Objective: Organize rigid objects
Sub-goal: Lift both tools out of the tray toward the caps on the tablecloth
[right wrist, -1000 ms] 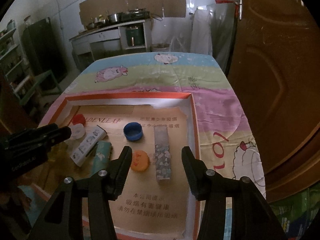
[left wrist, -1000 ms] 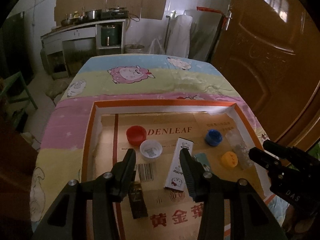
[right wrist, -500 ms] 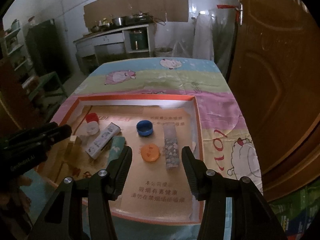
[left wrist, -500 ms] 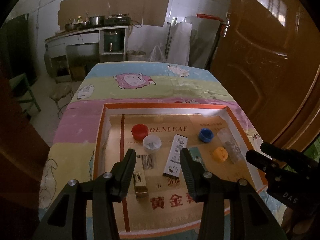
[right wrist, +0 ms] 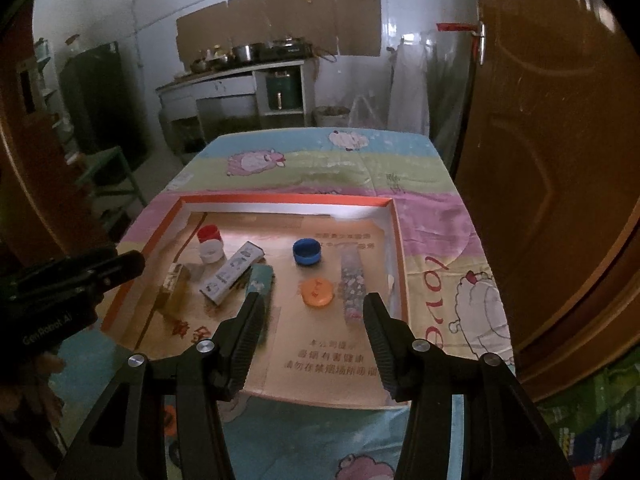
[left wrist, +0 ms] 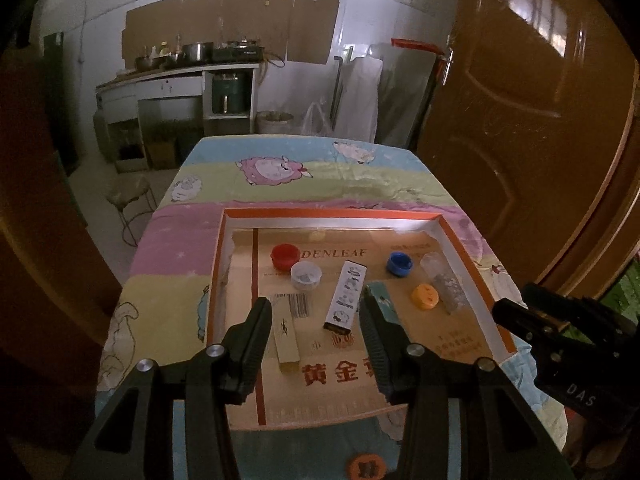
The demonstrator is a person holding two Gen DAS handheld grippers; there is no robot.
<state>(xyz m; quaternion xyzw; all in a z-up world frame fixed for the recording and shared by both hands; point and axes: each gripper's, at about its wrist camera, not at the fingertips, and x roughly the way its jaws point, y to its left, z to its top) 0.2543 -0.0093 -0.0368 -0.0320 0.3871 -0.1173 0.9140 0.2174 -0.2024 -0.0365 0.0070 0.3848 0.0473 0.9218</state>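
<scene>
My left gripper [left wrist: 316,312] hangs above the near end of the orange-rimmed cardboard tray [left wrist: 460,232], its jaws spread wide with nothing between them, and my right gripper [right wrist: 310,312] hovers just the same over the tray's near right part, parted and empty. Nearest my left fingers lies a slim yellowish box [left wrist: 286,338] on the tray floor, just beside the left finger in that view. Between my left fingers sits a long white box with cartoon print [left wrist: 346,294], lying flat and angled, with a teal box [right wrist: 260,280] close at its right. Toward the right side lies an orange bottle cap [right wrist: 317,292], and beside it a clear patterned box [right wrist: 353,284] along the tray's right wall. Farther in, a blue cap [right wrist: 307,251] rests apart from them. On the far left a white cap [left wrist: 306,275] sits touching or nearly touching a red cap [left wrist: 285,256] behind it. The tray rests on a table covered with a pastel sheep-print cloth [left wrist: 304,184]. Beyond stand a kitchen counter with pots [left wrist: 188,64] and a brown wooden door [left wrist: 528,120] at the right.
</scene>
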